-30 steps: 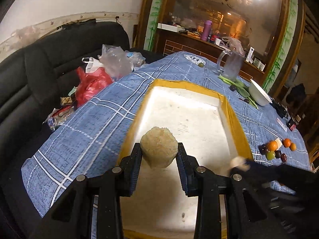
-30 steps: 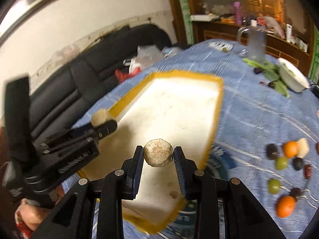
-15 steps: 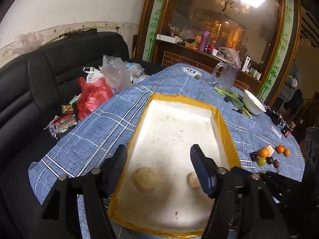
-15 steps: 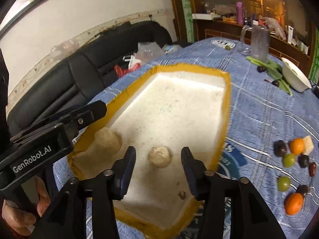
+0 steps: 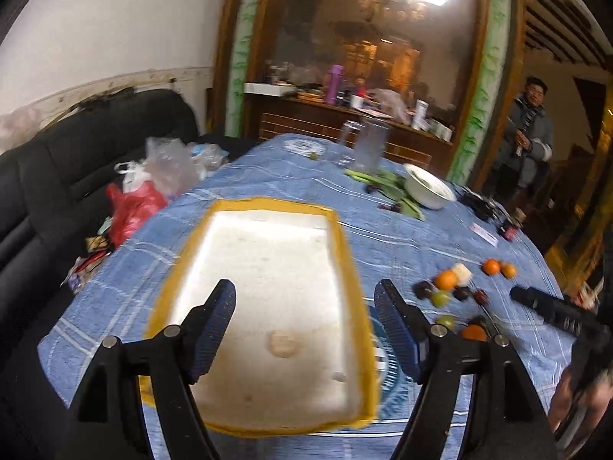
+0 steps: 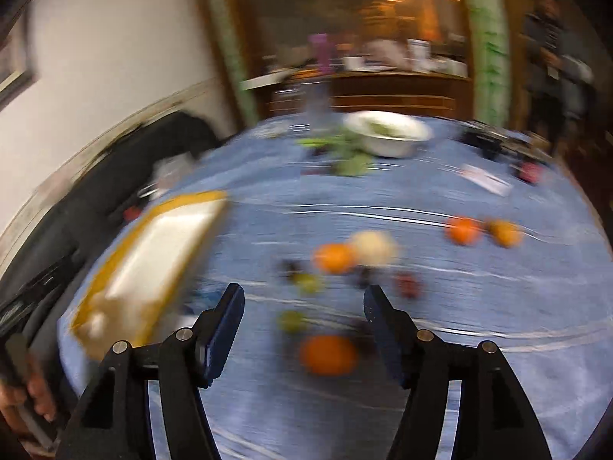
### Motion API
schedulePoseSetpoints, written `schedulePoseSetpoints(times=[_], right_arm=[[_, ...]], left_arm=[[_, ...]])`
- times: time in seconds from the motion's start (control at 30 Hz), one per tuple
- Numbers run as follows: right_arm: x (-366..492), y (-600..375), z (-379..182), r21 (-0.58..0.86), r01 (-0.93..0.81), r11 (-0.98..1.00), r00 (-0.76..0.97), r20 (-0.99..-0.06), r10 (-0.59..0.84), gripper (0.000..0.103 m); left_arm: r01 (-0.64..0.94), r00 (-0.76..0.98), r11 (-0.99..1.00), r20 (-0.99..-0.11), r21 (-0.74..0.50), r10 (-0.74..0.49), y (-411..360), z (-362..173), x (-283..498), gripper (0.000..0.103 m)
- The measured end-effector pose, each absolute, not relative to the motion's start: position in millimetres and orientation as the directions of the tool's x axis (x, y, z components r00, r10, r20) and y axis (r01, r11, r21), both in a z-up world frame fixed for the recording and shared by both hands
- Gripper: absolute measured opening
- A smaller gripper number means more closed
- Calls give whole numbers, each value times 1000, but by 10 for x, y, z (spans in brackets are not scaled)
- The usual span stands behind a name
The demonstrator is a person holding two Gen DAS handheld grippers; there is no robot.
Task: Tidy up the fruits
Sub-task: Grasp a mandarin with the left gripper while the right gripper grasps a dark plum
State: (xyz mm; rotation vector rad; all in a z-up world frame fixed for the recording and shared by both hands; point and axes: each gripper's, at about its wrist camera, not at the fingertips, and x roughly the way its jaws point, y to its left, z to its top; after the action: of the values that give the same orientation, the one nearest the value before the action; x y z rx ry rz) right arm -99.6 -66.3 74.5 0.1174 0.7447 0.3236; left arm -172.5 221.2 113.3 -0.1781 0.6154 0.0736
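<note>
— Both grippers have let go, then?

— Yes. The left gripper (image 5: 304, 316) has just been spreading its jaws and nothing sits between them now; it hangs over the near end of the yellow-rimmed tray (image 5: 352, 268). One pale round fruit (image 5: 283, 344) lies on the tray floor, just ahead of and below that gap, free of the pads.

— And the right one?

— The right gripper (image 6: 302, 320) has been widening too, and it is empty. It points out over the blue tablecloth (image 6: 498, 299), with the tray off to its left. The picture is smeared, so small details are lost.

— So what does it go for next?

— My guess is the big orange (image 6: 328, 354). It lies almost dead centre between the right jaws, close in front of them, on the cloth. A small green fruit (image 6: 292, 321) sits just beyond it to the left, and more oranges and dark fruits are scattered farther out.

— Any axis to line up?

— None that matters; it is round. The right hand is plainly the nearer one, since the loose fruit lies well to the right of the left gripper.
</note>
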Motion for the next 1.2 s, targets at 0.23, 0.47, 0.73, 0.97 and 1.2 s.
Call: schedulePoseSetpoints(times=[0.23, 0.47, 0.73, 0.97, 1.2], right_arm=[[-900, -1143, 515, 240, -161, 957, 666, -689, 285, 69], [-707, -946, 172, 247, -212, 946, 586, -742, 325, 62], [-588, -827, 15, 252, -251, 935, 547, -760, 352, 57], [-544, -918, -21, 327, -259, 909, 522, -744, 416, 39], [-590, -1103, 65, 203, -150, 968, 613, -749, 252, 36]], left_arm=[[57, 763, 993, -637, -101, -109, 1596, 932, -1547, 75], [93, 728, 993, -675, -79, -122, 1394, 811, -1448, 75], [116, 691, 990, -709, -81, -139, 1237, 668, -1325, 75], [151, 674, 986, -723, -66, -152, 1038, 584, -1287, 75], [171, 672, 983, -721, -70, -168, 973, 565, -1304, 75]])
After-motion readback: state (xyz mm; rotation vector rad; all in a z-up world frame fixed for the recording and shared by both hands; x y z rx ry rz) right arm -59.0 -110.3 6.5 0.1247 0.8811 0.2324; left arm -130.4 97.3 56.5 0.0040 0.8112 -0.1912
